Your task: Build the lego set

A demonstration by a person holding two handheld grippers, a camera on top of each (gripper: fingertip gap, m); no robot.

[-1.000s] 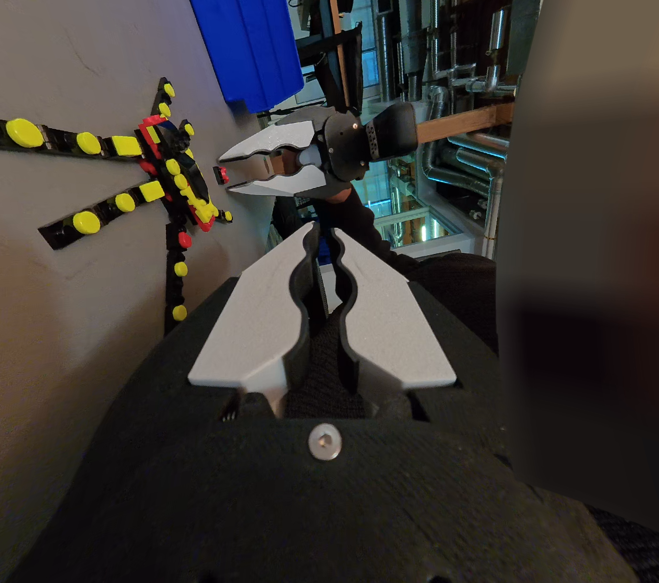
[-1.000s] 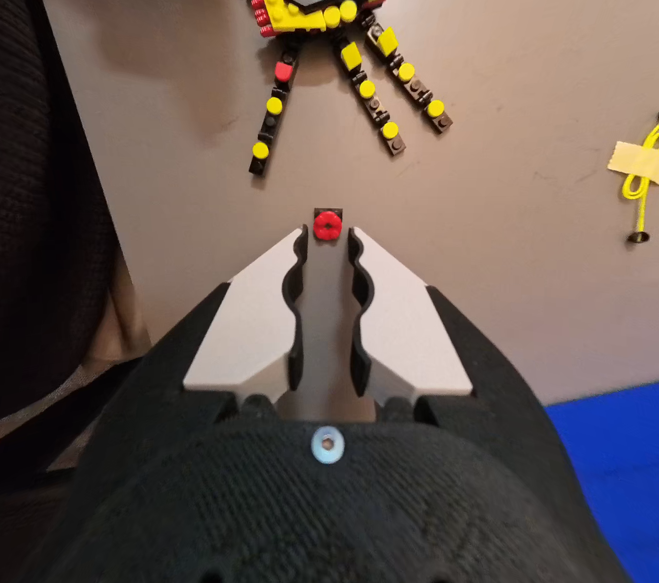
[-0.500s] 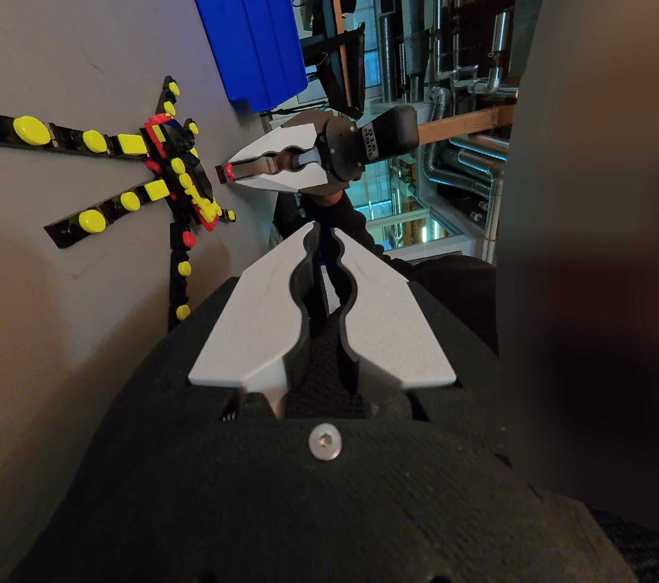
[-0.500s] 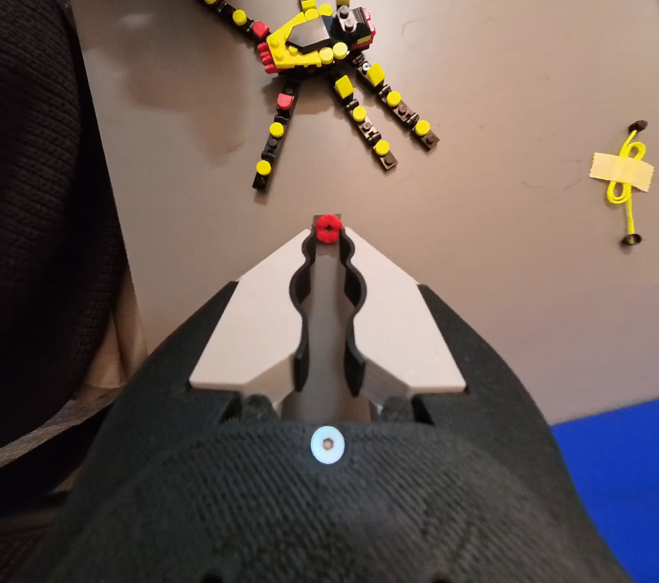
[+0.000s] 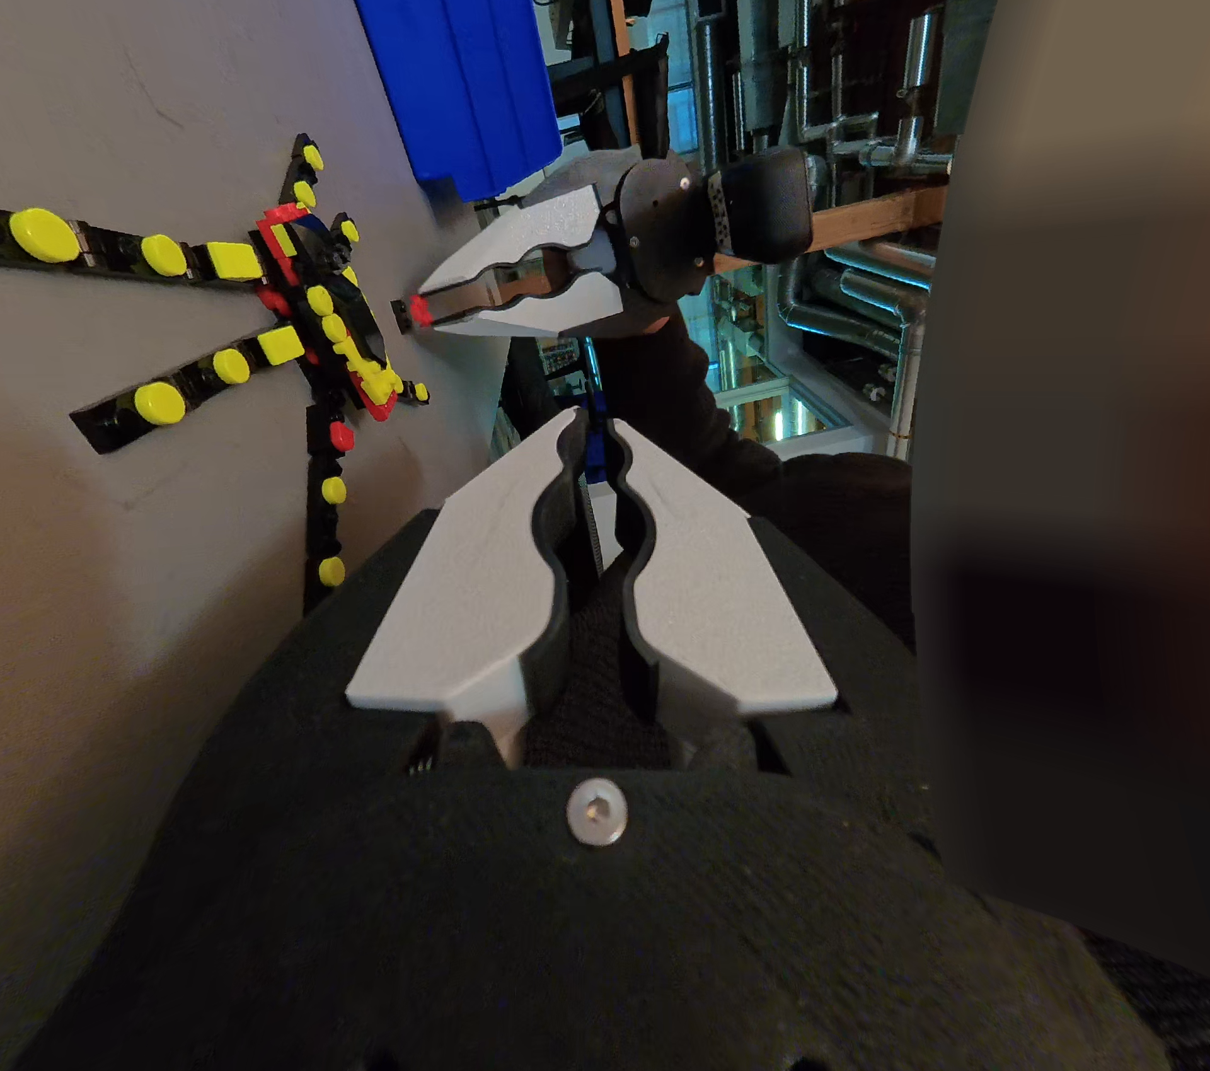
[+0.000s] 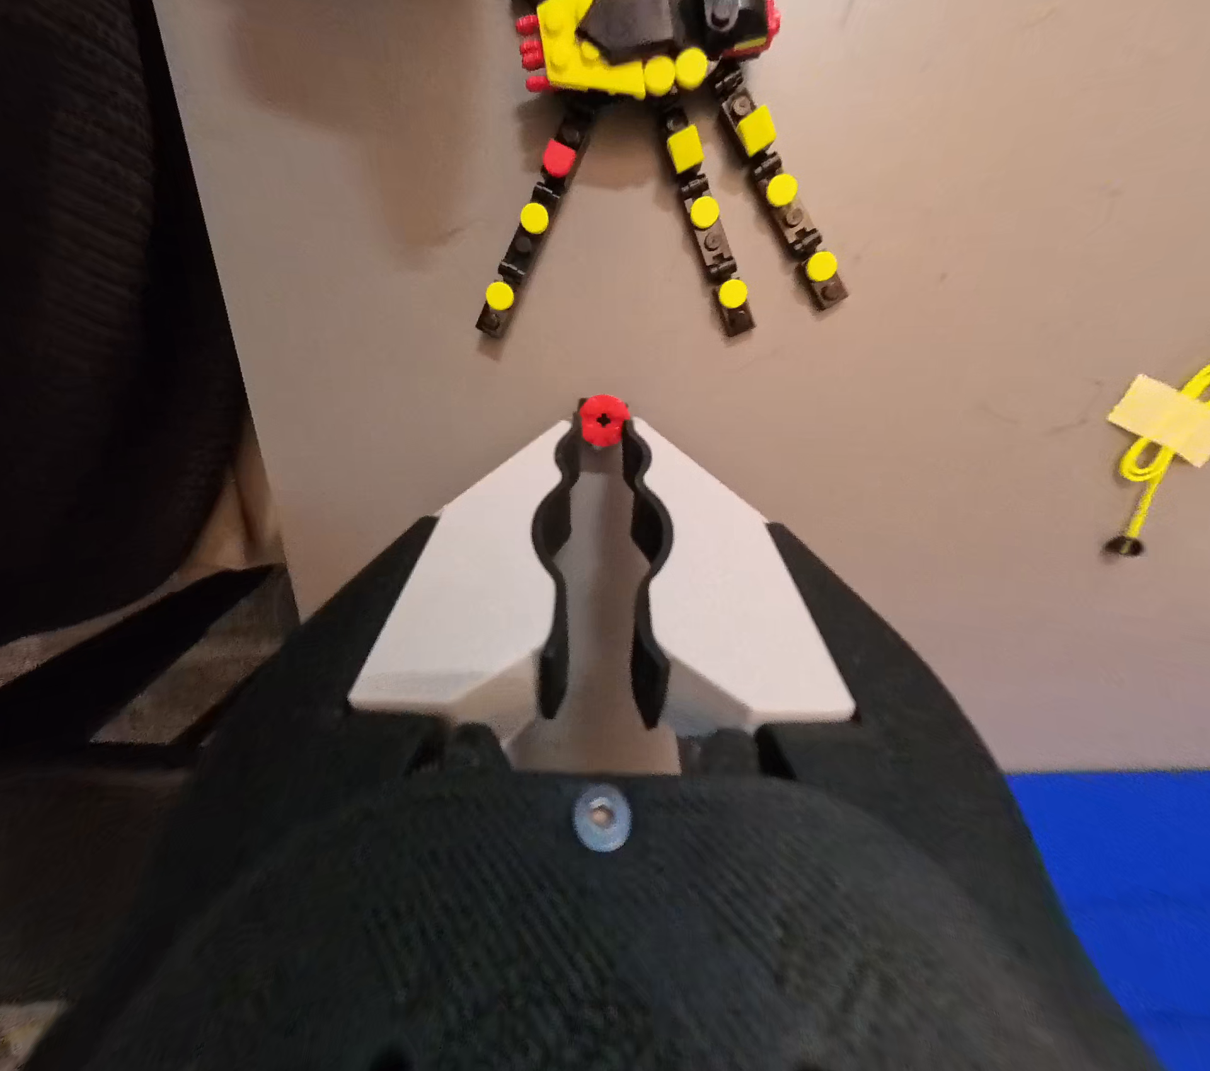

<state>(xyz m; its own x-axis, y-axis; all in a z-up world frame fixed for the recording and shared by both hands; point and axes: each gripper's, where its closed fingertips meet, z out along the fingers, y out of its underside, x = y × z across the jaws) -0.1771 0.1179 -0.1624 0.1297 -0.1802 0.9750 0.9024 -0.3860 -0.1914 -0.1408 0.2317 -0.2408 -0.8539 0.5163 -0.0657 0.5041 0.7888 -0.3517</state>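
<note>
Between the fingertips of the right tool (image 6: pixel 603 432) sits a small red round piece (image 6: pixel 603 419) with a black piece behind it, pinched at the very tips and held just above the worktop (image 6: pixel 327 253). Ahead of it, near but apart, lies the lego spider (image 6: pixel 645 24): a yellow, black and red body with black legs studded in yellow and red, spread flat. Nothing lies between the held piece and the nearest legs. Off to the right, a yellow cord (image 6: pixel 1152 463) is taped down, well apart from the model. A blue bin (image 6: pixel 1126 908) edges the near right corner.

Farther off, the left tool (image 5: pixel 592 424) hangs clear of the worktop, its fingers nearly together with nothing between them, pointing past the right tool (image 5: pixel 425 312) toward a dark sleeve (image 5: pixel 661 384).
</note>
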